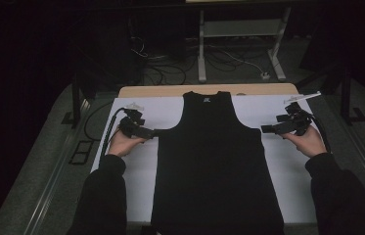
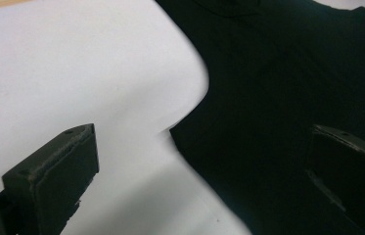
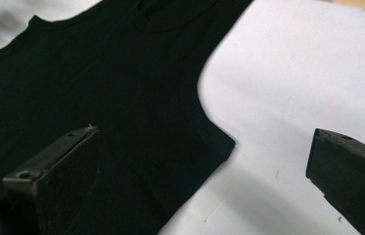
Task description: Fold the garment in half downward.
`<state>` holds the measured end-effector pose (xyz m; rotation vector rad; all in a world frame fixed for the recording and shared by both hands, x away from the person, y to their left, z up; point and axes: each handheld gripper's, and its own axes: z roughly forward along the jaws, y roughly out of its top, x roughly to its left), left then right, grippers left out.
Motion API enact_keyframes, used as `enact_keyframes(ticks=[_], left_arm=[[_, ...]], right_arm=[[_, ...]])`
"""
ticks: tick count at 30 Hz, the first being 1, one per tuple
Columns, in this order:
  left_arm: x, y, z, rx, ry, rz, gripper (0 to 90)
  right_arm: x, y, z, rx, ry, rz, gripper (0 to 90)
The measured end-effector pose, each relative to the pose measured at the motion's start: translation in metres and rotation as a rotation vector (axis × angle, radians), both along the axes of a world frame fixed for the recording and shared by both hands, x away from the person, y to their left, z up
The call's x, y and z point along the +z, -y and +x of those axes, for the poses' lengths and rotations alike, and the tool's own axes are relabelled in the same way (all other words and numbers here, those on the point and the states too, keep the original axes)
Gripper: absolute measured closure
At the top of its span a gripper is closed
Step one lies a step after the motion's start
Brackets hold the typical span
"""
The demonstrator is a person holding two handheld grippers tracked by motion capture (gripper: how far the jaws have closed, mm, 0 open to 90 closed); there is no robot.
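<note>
A black vest (image 1: 214, 161) lies flat in the middle of the white bench (image 1: 287, 166), not yet folded. The left gripper (image 1: 147, 132) and right gripper (image 1: 267, 129) wait at its armpit corners, jaws wide open, holding nothing. I think the grasping is not begun.

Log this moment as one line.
black sleeveless top: flat on white sheet | left gripper: open, at left armhole | right gripper: open, at right armhole
</note>
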<state>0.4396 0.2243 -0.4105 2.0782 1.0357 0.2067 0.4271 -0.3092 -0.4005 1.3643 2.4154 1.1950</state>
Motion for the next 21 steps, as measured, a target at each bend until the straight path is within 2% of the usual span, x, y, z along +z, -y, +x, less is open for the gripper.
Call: enact_keyframes(ticks=[9, 13, 18, 21], left_arm=[[-0.012, 0.005, 0.005, -0.003, -0.03, 0.004, 0.0], [-0.015, 0.008, 0.006, -0.017, -0.032, 0.013, 0.0], [-0.021, 0.009, 0.009, -0.006, -0.054, 0.015, 0.0], [-0.023, 0.009, 0.011, 0.006, -0.072, 0.013, 5.8]], right_arm=[[-0.014, -0.006, 0.009, 0.007, -0.035, -0.006, 0.0], [-0.019, -0.008, 0.011, 0.014, -0.048, 0.005, 5.2], [-0.026, -0.008, 0.015, 0.016, -0.064, 0.009, 8.4], [-0.029, -0.008, 0.017, 0.022, -0.074, 0.008, 11.9]])
